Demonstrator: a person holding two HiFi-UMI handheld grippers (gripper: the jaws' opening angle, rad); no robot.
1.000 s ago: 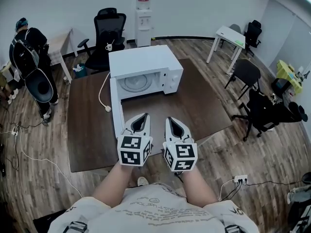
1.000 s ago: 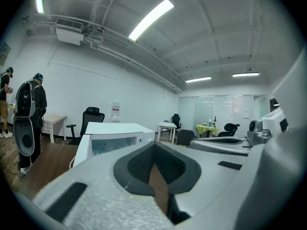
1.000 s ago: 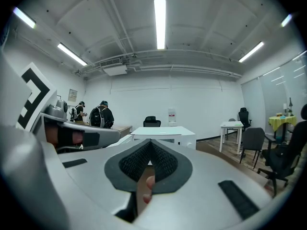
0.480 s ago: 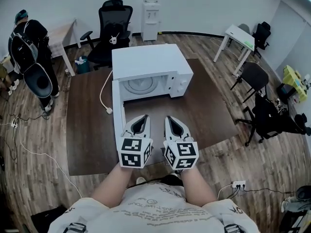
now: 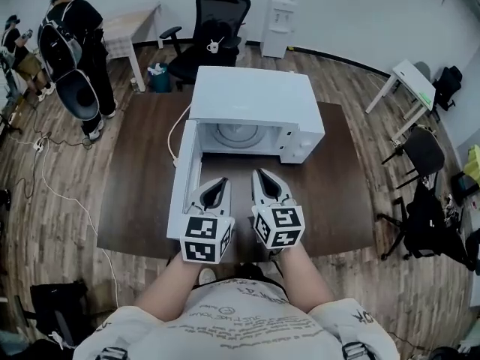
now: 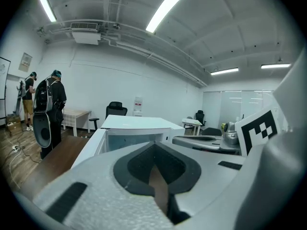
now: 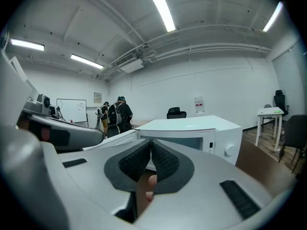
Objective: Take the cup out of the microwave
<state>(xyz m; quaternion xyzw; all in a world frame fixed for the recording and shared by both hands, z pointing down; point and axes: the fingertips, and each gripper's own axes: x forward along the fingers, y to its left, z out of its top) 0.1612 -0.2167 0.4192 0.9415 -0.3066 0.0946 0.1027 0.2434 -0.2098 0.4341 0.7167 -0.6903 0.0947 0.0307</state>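
A white microwave [image 5: 251,100] stands on a dark brown table [image 5: 337,186], its door [image 5: 184,182] swung open toward me on the left. Inside the lit cavity I see only the round turntable [image 5: 238,135]; no cup shows in any view. My left gripper [image 5: 217,180] and right gripper [image 5: 261,172] are held side by side just in front of the opening, both shut and empty. The microwave [image 6: 136,128] appears beyond the closed tips of the left gripper [image 6: 153,145]. It [image 7: 192,128] also shows past the right gripper [image 7: 149,143].
The microwave's power cord [image 5: 176,137] trails over the table on the left. Two people [image 5: 75,43] stand at the far left by a small desk. A black office chair [image 5: 217,21], a water dispenser [image 5: 281,6], a white desk [image 5: 409,81] and another chair [image 5: 424,152] ring the table.
Both grippers have moved forward with me toward the microwave, which now sits closer and larger in the head view. Both stayed shut.
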